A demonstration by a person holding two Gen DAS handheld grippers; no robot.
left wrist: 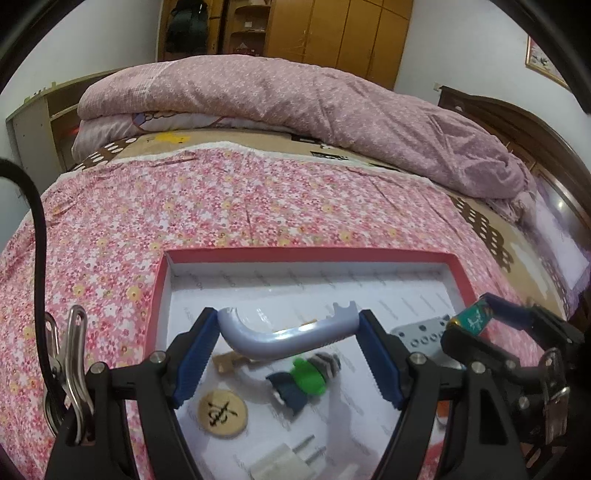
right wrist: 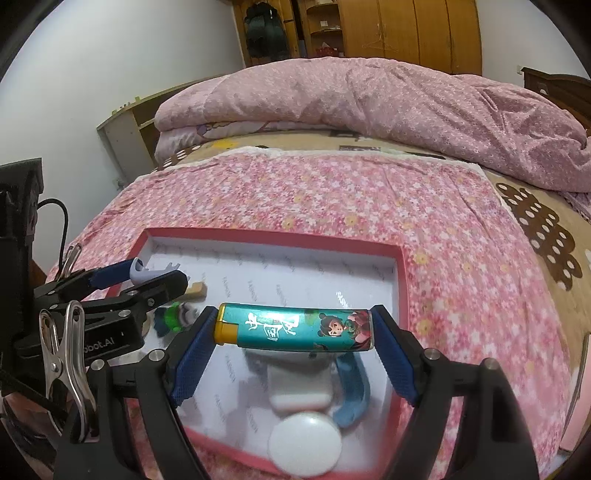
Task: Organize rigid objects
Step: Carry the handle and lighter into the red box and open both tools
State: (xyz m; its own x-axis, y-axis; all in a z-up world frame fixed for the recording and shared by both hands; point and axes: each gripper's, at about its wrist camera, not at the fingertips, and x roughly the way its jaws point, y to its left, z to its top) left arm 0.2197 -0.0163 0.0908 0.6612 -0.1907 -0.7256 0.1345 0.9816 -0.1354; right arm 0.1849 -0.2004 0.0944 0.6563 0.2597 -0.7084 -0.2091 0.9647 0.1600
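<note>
In the right claw (right wrist: 293,328), a teal cartoon-printed lighter (right wrist: 295,326).

Domestic bedroom. A bed (left wrist: 280,206) carries a floral sheet and rolled pink quilt (left wrist: 295,107). Wooden wardrobes (right wrist: 410,29) line the far wall.

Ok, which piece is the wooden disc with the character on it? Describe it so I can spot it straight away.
Find the red-rimmed box lying on the flowered bedspread. In the left wrist view the wooden disc lies flat on the box's white floor near its left wall, below the held lilac hook. It is the only round tan piece there, and it carries a black brush-written character.
</note>
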